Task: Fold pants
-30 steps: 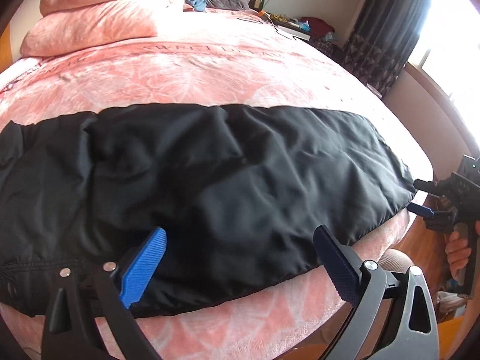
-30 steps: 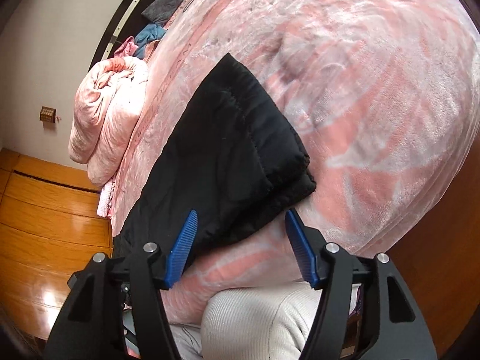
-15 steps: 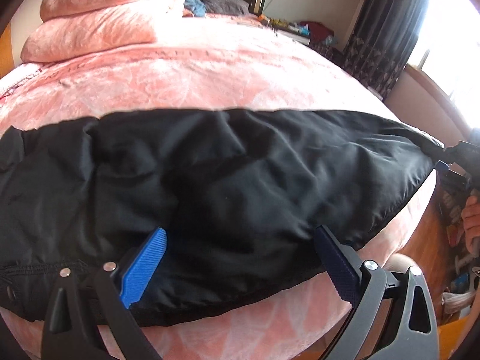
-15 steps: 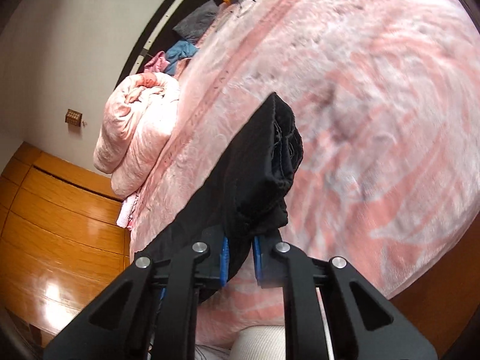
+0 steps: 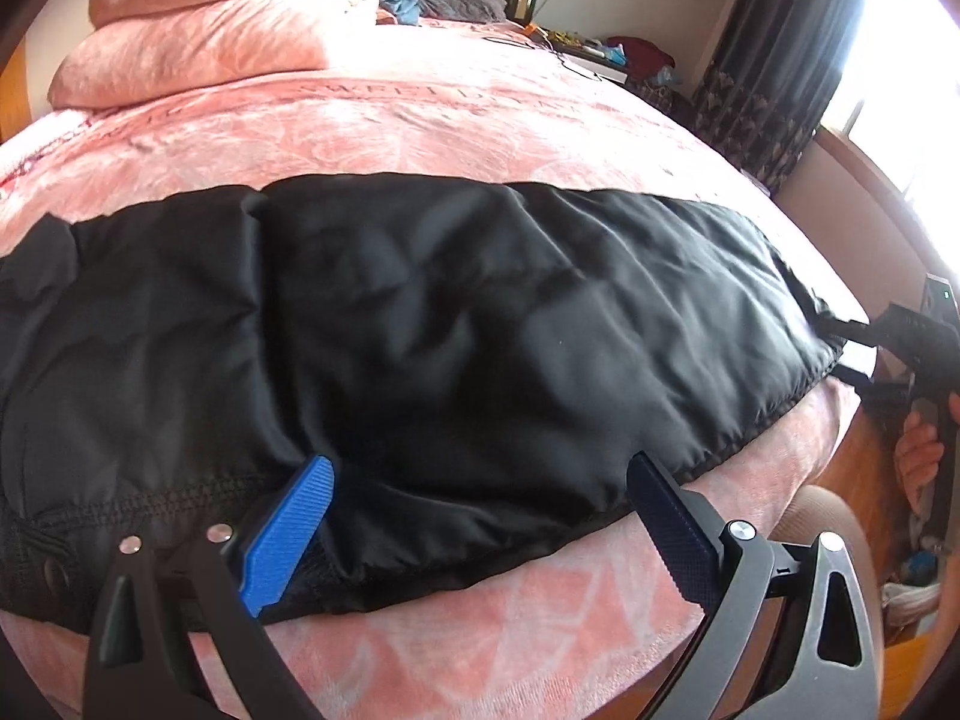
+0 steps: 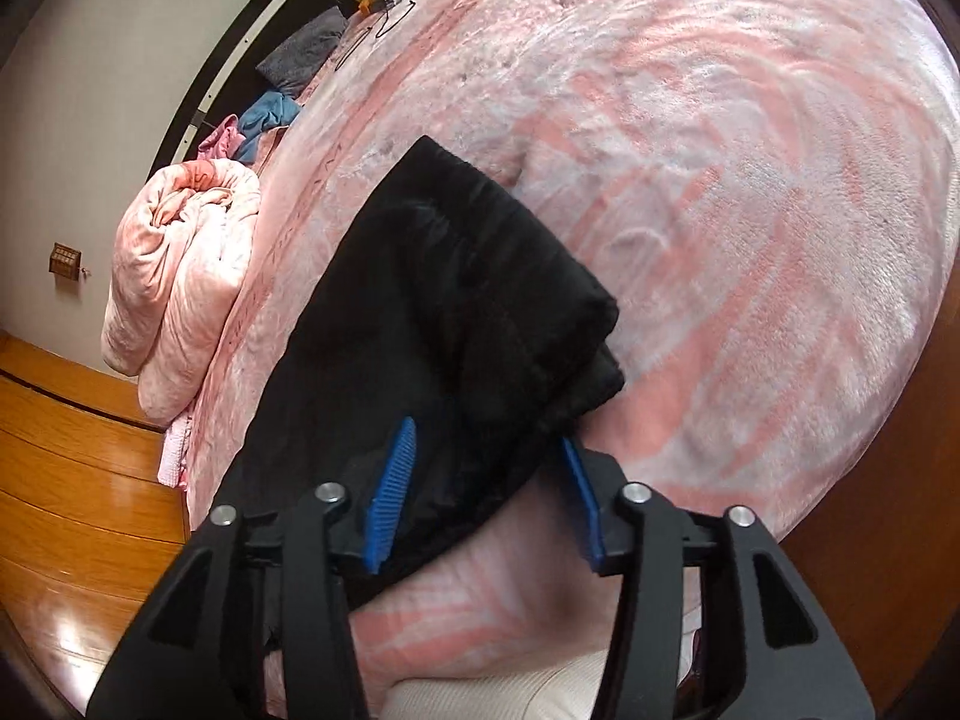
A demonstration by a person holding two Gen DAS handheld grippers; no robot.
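Black pants lie stretched lengthwise along the near edge of a pink bed. My left gripper stands open over their near hem by the waistband end, its blue pad resting on the fabric. In the right wrist view the cuff end of the pants lies flat between the fingers of my right gripper, whose jaws are opening and no longer pinch the cloth. The left wrist view also shows the right gripper at the cuffs, with a hand on its handle.
A folded pink quilt sits at the bed's far left. A grey pillow and blue clothing lie by the dark headboard. Dark curtains hang beside a bright window. Wooden floor borders the bed; a person's pale-clad leg is below.
The right gripper shut on the cuff end and lifted it taut half a second ago. It has now opened and the cuff lies flat again. The left gripper stayed in place.
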